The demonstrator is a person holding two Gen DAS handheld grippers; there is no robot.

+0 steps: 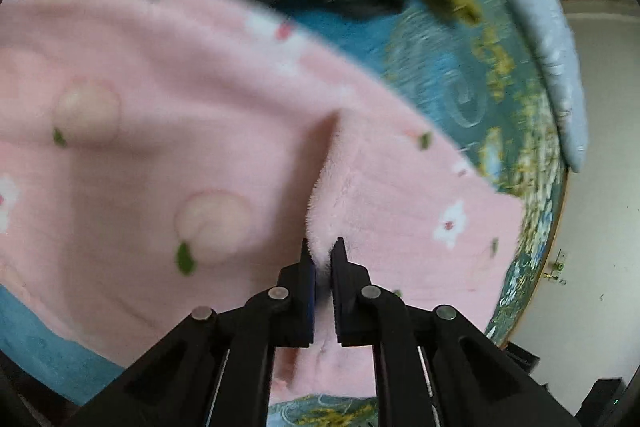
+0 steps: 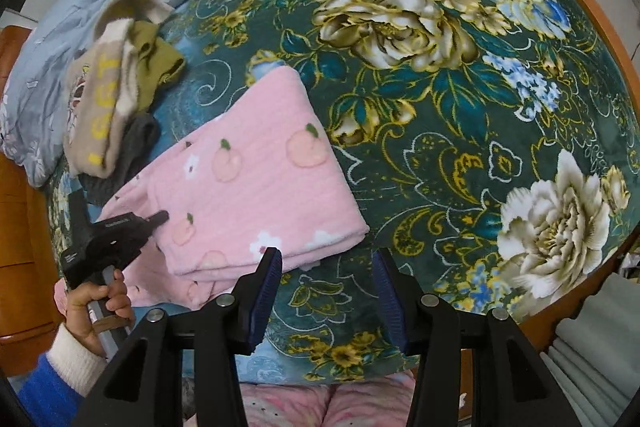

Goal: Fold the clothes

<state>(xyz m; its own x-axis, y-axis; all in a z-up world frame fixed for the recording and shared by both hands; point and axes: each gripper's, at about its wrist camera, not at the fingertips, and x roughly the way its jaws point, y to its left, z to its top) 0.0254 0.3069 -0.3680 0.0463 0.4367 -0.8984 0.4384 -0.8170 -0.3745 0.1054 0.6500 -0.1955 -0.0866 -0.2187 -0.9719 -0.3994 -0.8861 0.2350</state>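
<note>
Between my left gripper's [image 1: 323, 251] nearly closed fingers sits a pinched ridge of the pink fleece garment [image 1: 168, 131], which spreads ahead and to the left over the floral blanket [image 1: 452, 83]. My right gripper [image 2: 326, 259] hangs released above the blanket, the folded garment just ahead-left of its left finger [image 2: 267, 279].

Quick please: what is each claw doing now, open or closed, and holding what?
Left claw: closed on the pink fleece garment.
Right claw: open, holding nothing.
</note>
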